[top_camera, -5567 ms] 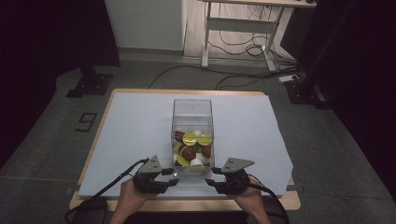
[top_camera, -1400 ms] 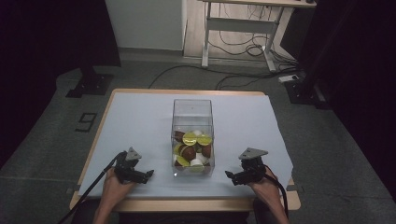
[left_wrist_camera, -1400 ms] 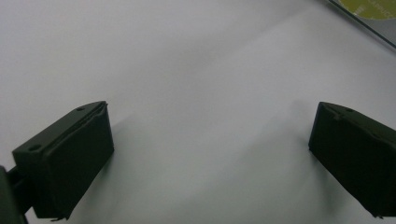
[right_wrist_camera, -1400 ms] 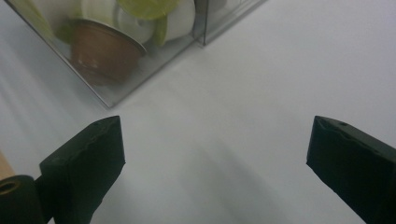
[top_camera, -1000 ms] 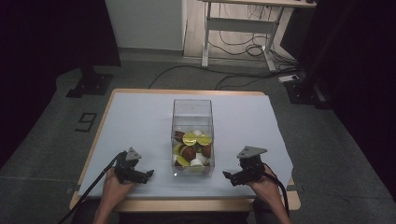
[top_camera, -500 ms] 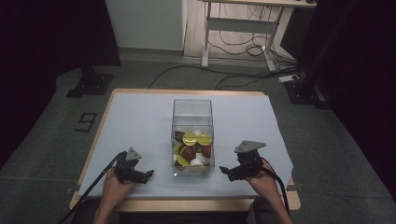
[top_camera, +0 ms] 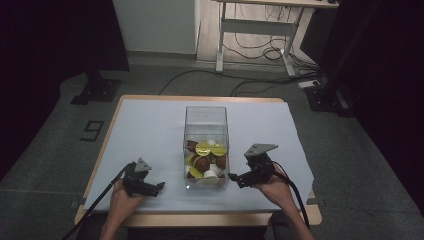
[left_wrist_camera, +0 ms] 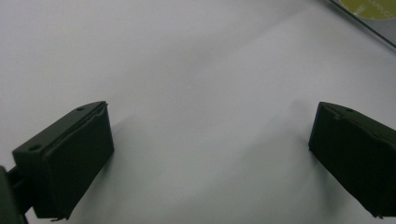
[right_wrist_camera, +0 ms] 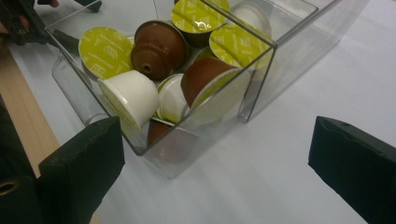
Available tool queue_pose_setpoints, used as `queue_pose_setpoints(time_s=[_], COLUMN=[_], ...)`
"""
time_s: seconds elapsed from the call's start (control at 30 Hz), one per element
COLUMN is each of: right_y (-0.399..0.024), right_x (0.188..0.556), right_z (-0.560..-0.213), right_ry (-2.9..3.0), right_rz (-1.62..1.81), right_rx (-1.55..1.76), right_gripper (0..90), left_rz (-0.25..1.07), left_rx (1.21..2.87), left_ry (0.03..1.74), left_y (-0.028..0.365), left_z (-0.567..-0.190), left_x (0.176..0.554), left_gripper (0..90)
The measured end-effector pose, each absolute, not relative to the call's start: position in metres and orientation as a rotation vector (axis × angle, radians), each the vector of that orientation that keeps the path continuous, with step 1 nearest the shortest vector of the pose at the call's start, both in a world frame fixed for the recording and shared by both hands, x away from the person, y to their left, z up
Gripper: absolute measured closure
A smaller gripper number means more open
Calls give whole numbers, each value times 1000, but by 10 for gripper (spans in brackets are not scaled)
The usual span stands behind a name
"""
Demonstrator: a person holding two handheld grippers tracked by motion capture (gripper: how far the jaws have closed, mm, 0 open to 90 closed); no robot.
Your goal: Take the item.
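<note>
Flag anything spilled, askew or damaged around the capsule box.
Nothing stands out. The clear box stands upright on the table, with the capsules heaped loosely inside and none outside. Both the left gripper and right gripper are open, empty, flanking the box.

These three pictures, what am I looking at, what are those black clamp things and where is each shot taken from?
A person sits at a table with a hand-held gripper in each hand. The high view looks down from above: left gripper, right gripper. The other two pictures come from cameras riding on the grippers, looking along their black fingers. Between the grippers stands a clear box of coffee capsules. Both grippers are open and hold nothing. The right one points at the box.
</note>
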State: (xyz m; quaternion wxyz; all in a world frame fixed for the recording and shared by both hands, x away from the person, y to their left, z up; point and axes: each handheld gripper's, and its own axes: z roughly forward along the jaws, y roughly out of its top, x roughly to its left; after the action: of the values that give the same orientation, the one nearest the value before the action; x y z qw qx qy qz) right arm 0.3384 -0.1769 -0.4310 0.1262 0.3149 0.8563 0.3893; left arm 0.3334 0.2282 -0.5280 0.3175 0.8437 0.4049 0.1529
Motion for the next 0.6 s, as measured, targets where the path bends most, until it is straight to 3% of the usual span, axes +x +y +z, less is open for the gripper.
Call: queue_pose_setpoints(time_s=[0.23,0.6], right_y=[-170,-155], right_x=[341,346], right_z=[-426,-420], right_ry=[2511,2537], right_rz=[1134,1133], right_rx=[874,844], right_gripper=[37,134], left_rz=[402,404], left_rx=[2220,2220], left_ry=[1066,1065], left_y=[228,228], left_z=[-528,-528], left_x=[333,333], left_gripper=[0,0])
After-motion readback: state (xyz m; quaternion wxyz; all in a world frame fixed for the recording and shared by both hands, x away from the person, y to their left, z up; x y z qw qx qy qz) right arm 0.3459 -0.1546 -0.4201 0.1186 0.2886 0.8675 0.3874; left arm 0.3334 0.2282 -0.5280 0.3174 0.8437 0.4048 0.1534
